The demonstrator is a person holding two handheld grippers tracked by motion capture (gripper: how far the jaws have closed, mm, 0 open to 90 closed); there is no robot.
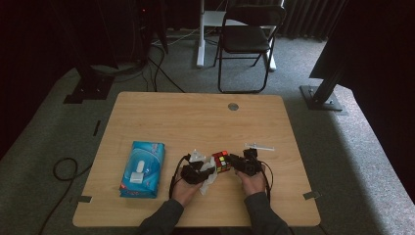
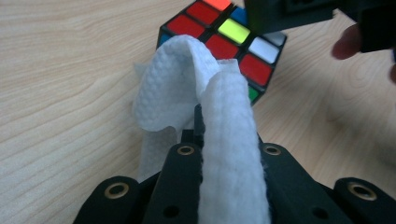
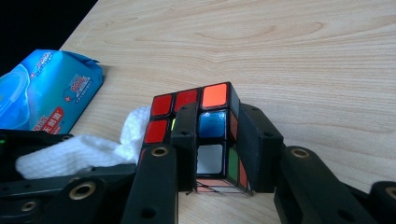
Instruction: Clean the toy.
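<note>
Two grippers meet near the table's (image 1: 147, 105) front edge with bare wood beyond: the left gripper (image 2: 201, 122) pinches a white wipe (image 2: 187, 84), the right gripper (image 3: 215, 135) clamps the puzzle cube (image 3: 210, 126), and the high view adds a blue wipe pack (image 1: 143, 169).

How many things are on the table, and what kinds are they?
Puzzle cube: 1
White wipe: 1
Blue wipe pack: 1
Small white stick-like piece, too small to tell what it is: 1
Total: 4
</note>
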